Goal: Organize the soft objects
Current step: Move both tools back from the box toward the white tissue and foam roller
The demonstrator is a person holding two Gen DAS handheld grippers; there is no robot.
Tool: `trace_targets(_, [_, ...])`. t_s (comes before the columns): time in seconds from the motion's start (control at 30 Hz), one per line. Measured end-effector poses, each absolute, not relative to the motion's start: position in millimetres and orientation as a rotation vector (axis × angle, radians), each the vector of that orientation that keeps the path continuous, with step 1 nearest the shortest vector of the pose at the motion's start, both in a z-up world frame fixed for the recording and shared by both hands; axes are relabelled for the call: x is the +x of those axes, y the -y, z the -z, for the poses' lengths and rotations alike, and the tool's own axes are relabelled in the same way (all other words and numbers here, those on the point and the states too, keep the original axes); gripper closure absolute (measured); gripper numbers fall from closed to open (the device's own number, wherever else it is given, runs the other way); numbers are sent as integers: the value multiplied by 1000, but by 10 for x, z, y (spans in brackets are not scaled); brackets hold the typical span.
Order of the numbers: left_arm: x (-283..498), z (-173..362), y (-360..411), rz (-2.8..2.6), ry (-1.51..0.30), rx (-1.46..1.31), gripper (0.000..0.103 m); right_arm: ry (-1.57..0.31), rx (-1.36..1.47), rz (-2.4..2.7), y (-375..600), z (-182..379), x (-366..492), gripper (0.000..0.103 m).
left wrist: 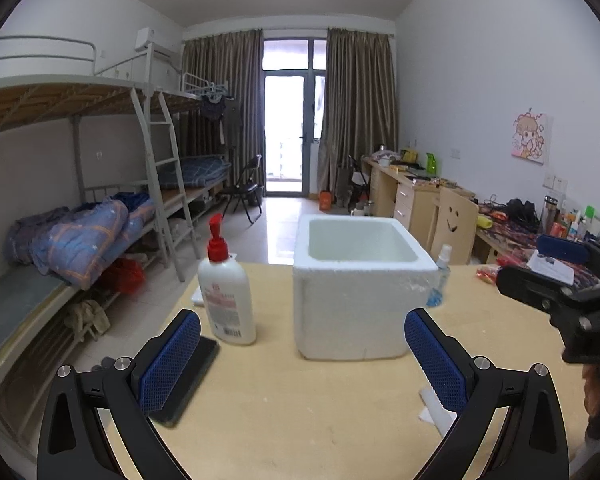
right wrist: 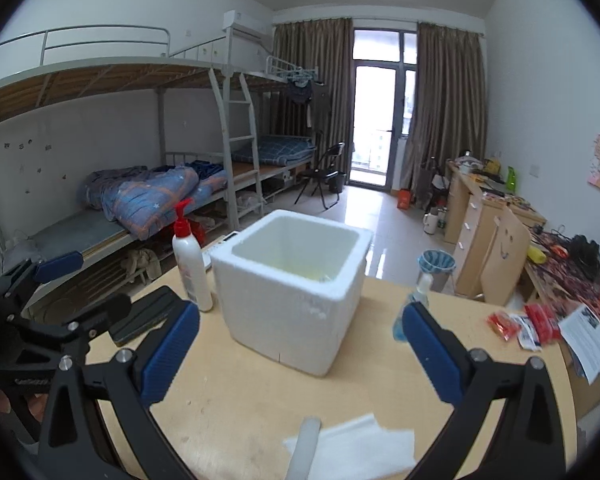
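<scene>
We hold both tongs wide open and empty over the tabletop, left tongs and right tongs facing the white foam box

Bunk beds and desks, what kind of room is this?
Most likely a shared dormitory room. Metal bunk beds with a ladder and rumpled quilt line one wall, cluttered study desks line the other, and curtains frame a balcony door at the far end.
</scene>
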State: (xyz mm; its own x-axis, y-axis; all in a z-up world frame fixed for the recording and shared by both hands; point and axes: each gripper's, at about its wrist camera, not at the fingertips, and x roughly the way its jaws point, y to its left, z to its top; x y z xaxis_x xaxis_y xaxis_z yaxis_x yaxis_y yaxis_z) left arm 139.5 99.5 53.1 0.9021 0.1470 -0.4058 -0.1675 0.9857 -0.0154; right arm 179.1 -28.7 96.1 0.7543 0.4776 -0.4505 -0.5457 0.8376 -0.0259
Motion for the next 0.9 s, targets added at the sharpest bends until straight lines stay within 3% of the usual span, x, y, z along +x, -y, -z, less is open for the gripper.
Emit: trace_targets(0.9, [504,-137,-476,-37,-374,-52,1,-383,-121,-462,848,-446,778,1])
